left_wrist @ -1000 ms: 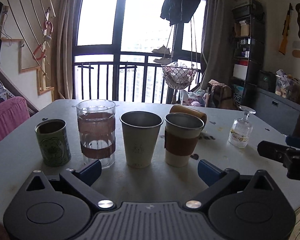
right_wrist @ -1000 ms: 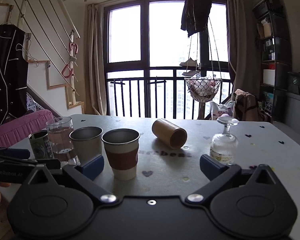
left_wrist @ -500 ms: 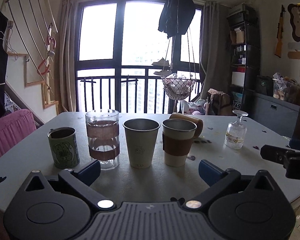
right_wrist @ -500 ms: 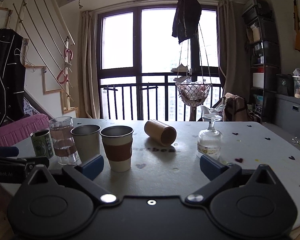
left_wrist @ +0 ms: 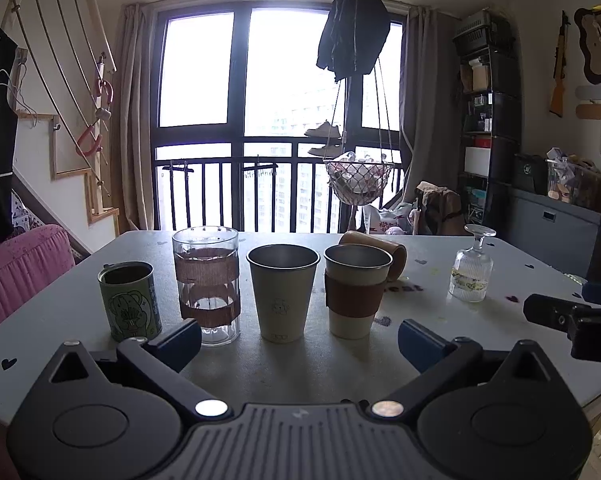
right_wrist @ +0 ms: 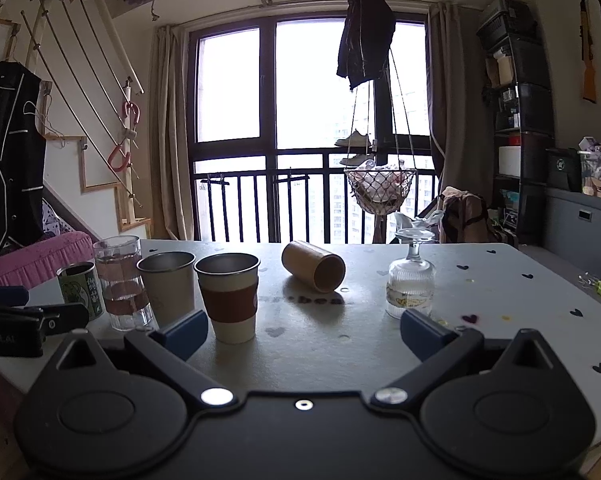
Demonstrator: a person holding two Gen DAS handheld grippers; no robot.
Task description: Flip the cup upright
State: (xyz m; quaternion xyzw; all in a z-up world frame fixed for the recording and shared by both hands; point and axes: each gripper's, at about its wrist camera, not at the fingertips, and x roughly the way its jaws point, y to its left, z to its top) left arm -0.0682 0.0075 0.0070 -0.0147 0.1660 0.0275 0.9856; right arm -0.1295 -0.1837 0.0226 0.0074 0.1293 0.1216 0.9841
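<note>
A tan cylindrical cup [right_wrist: 314, 266] lies on its side on the grey table [right_wrist: 500, 280], its mouth toward me; in the left wrist view [left_wrist: 392, 254] it is mostly hidden behind the sleeved cup. A small stemmed glass [right_wrist: 411, 284] stands upside down to its right, also in the left wrist view [left_wrist: 471, 276]. My right gripper [right_wrist: 304, 332] is open and empty, near the table's front edge. My left gripper [left_wrist: 300, 338] is open and empty, in front of the row of upright cups.
Four cups stand upright in a row: a green tin cup [left_wrist: 129, 300], a clear glass with a brown band [left_wrist: 206, 280], a cream metal cup [left_wrist: 282, 292], a cup with a brown sleeve [left_wrist: 354, 290]. A pink sofa [left_wrist: 16, 268] is at left.
Both grippers have drawn back and tilted up a little, so the cups look smaller and farther. Nothing on the table has moved.
</note>
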